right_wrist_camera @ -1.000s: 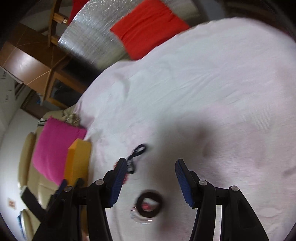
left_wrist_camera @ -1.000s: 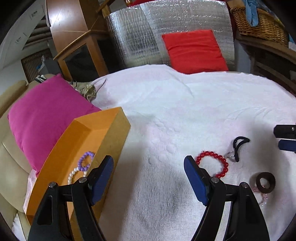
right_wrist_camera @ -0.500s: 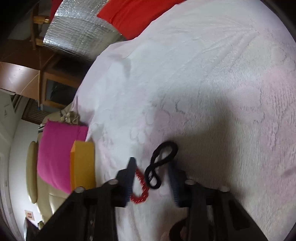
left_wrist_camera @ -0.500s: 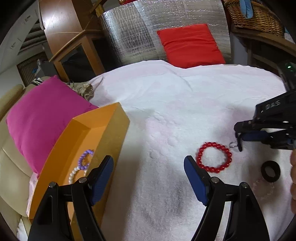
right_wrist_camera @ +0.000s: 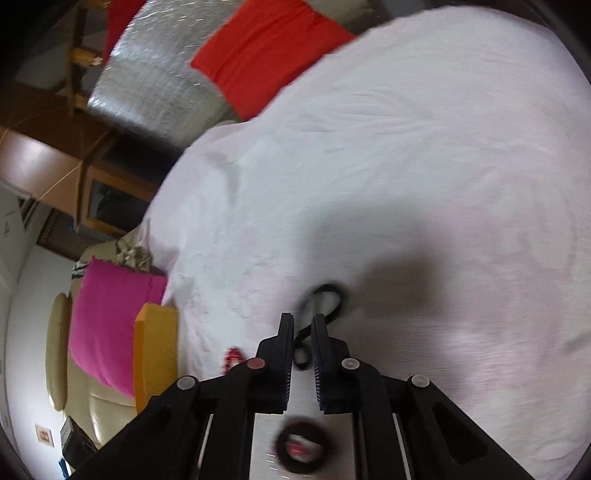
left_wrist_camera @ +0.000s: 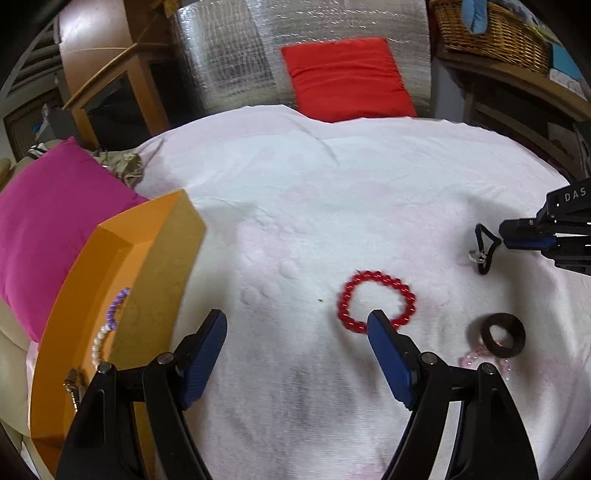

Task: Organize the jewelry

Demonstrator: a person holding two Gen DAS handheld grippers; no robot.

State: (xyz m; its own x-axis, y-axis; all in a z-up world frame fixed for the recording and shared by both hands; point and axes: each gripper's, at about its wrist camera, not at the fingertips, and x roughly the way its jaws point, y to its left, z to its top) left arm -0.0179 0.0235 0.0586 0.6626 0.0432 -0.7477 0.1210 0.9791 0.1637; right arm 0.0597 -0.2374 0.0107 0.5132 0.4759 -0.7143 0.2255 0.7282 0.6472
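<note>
On the white towel [left_wrist_camera: 314, 206] lie a red bead bracelet [left_wrist_camera: 376, 302], a dark ring [left_wrist_camera: 504, 335] over a clear pink bead strand [left_wrist_camera: 471, 360], and a black cord [left_wrist_camera: 484, 248]. My left gripper [left_wrist_camera: 297, 338] is open and empty, hovering just in front of the red bracelet. My right gripper [right_wrist_camera: 303, 325] is shut on the black cord [right_wrist_camera: 328, 301], which hangs from its tip; it shows at the right edge of the left wrist view [left_wrist_camera: 504, 236]. The orange tray [left_wrist_camera: 147, 243] at left holds a purple and white bead strand [left_wrist_camera: 110, 325].
A magenta cushion [left_wrist_camera: 48, 221] lies behind the tray. A red cushion [left_wrist_camera: 347, 77] leans on a silver foil panel [left_wrist_camera: 229, 59] at the back. A wicker basket [left_wrist_camera: 491, 33] sits on a shelf at the back right. Wooden furniture [left_wrist_camera: 110, 85] stands at back left.
My right gripper has closed on the black cord and lifted it off the towel. My left gripper has stayed open, with the view shifting slightly.
</note>
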